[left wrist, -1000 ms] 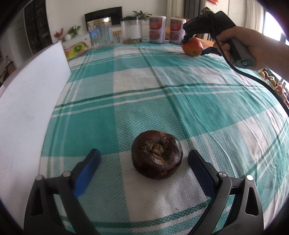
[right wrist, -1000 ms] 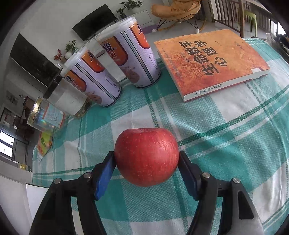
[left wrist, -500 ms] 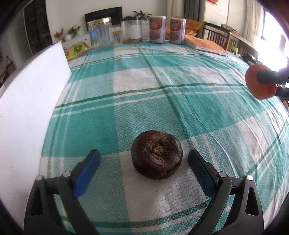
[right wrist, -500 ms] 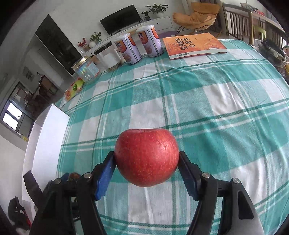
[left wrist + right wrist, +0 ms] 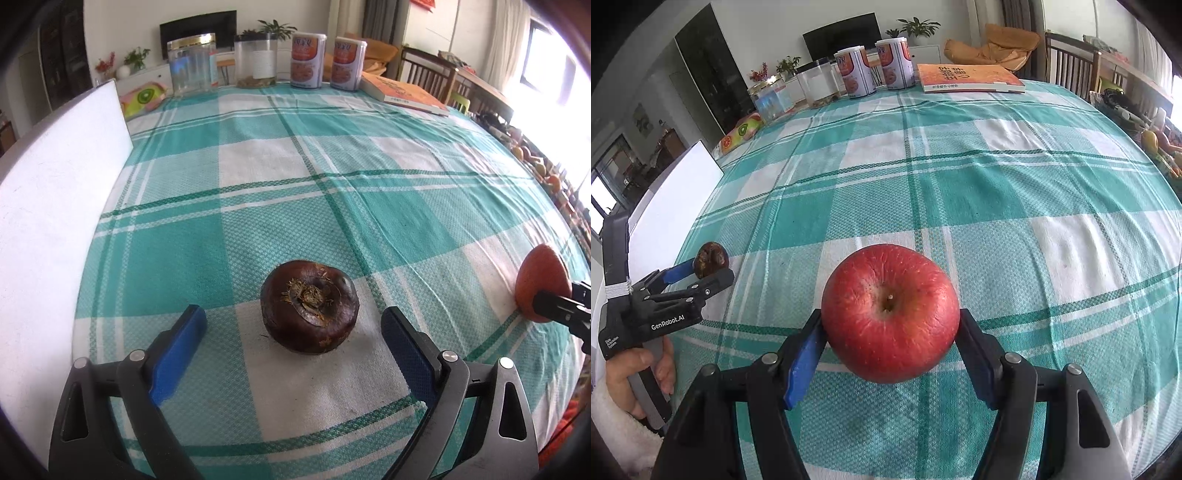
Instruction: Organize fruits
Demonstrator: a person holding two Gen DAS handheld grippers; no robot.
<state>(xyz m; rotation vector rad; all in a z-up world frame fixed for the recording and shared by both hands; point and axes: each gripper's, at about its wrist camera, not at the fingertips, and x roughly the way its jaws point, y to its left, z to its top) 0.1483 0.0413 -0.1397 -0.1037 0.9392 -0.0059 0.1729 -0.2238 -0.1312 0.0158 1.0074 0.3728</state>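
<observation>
Left wrist view: the left gripper (image 5: 293,325) stands wide apart around the dark brown round mangosteen (image 5: 309,311), touching neither side, on the teal-and-white checked tablecloth (image 5: 332,192); a white board (image 5: 55,177) borders its left. Right wrist view: the right gripper (image 5: 890,332) clamps the red apple (image 5: 890,313), with broad bare cloth beyond.
</observation>
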